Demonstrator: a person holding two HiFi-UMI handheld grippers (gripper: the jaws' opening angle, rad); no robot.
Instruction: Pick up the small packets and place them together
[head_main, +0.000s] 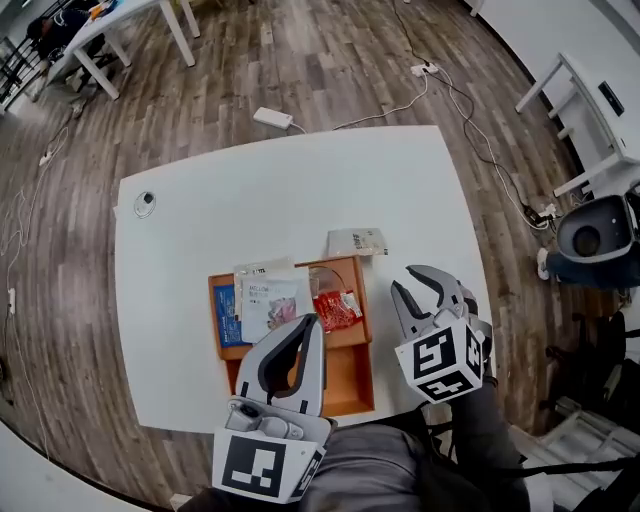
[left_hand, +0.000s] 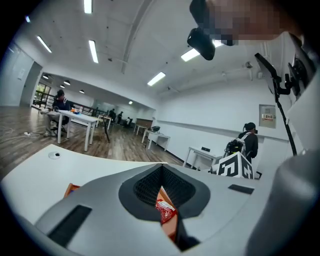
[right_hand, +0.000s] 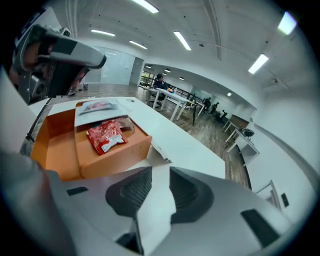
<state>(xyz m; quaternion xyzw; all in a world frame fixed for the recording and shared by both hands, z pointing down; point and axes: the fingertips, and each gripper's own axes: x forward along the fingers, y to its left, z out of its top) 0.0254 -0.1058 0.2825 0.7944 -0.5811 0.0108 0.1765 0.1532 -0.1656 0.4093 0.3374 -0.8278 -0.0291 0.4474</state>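
only the head view shows the pale packet on the worktop just beyond the orange tray, which holds a red packet, a white packet and a blue packet. the gripper views show the left gripper closed on nothing and the right gripper narrowly parted over bare worktop.

Long ceiling strip lights lit the room brightly and evenly from above. The white table showed mild glare and only faint, soft shadows. Every view bowed strongly toward its edges, with dark corners in both gripper views. The right gripper, close to its lens, looked soft.
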